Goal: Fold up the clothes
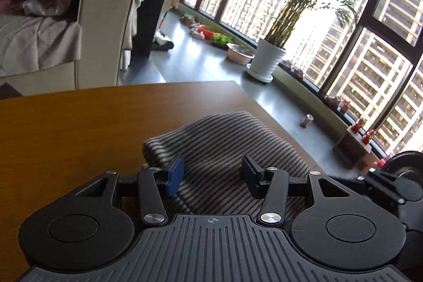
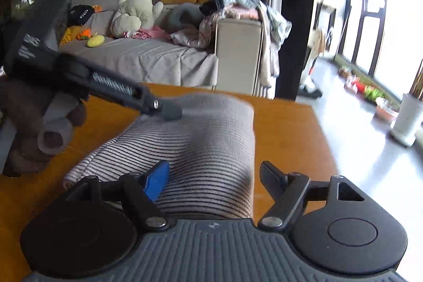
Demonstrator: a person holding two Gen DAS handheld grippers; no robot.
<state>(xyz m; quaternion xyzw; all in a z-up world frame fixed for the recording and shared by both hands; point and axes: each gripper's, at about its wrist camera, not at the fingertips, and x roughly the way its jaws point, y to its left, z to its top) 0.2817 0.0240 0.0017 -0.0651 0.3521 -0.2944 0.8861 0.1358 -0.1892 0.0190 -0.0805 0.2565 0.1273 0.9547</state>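
Nearest my left camera, the left gripper [image 1: 213, 174] stands with jaws spread wide, holding nothing, poised over the striped garment [image 1: 227, 149]. That garment lies folded on the wooden tabletop [image 1: 79, 128], near its window-side edge. Further right, my right gripper [image 2: 214, 181] is likewise spread apart and empty above the same cloth, one blue pad [image 2: 156, 183] against the fabric.

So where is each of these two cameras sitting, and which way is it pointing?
Left wrist: rides on the left gripper, facing the window and potted palm; shows its open fingers.
Right wrist: rides on the right gripper, facing the sofa; shows its open fingers and the left gripper.
Shared: striped garment on the wooden table.
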